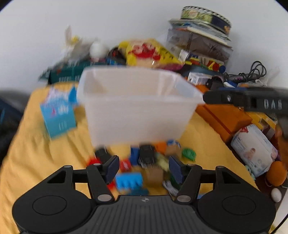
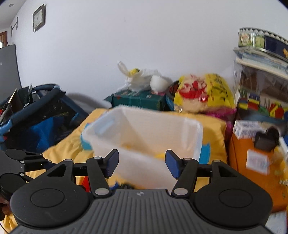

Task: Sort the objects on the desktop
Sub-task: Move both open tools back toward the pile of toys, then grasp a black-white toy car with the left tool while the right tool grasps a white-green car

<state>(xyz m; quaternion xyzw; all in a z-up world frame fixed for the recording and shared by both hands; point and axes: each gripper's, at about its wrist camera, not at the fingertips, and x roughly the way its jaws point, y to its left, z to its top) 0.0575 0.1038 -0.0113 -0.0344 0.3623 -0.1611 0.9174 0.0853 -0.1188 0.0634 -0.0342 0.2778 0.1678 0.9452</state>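
White wall stands behind a desk (image 1: pixel 32 162) covered with a yellow cloth, and the clutter along the wall frames the work place.

The task's things are the small toys (image 1: pixel 144 162), a heap of bricks and little cars in blue, red, black, green and orange; they are too blurred to name one by one. They lie on the cloth just in front of the white plastic bin (image 1: pixel 136 108), touching or almost touching its near wall. This placing seems sensible: the bin is the likely place for sorted pieces, so a short carry is enough. Its inside looks almost empty in the right wrist view (image 2: pixel 153 133), so the sorting is probably at its beginning.

The left claw (image 1: pixel 144 169) hangs directly over the heap, tilted down toward it, with jaws spread wide and nothing pressed between the pads; a black toy car (image 1: pixel 146 155) sits in the gap ahead, perhaps the next piece to take. The right claw (image 2: pixel 142 162) is held higher, facing the bin's open top, also spread and empty, as if it waits its turn.

Left of the bin leans a blue box (image 1: pixel 57 115). Right of the bin lie an orange box (image 1: pixel 223 118) and a pack of diapers (image 1: pixel 255 151). Behind the bin sit a yellow bag (image 1: pixel 147 52) and a stack topped by a round tin (image 1: pixel 205 16).
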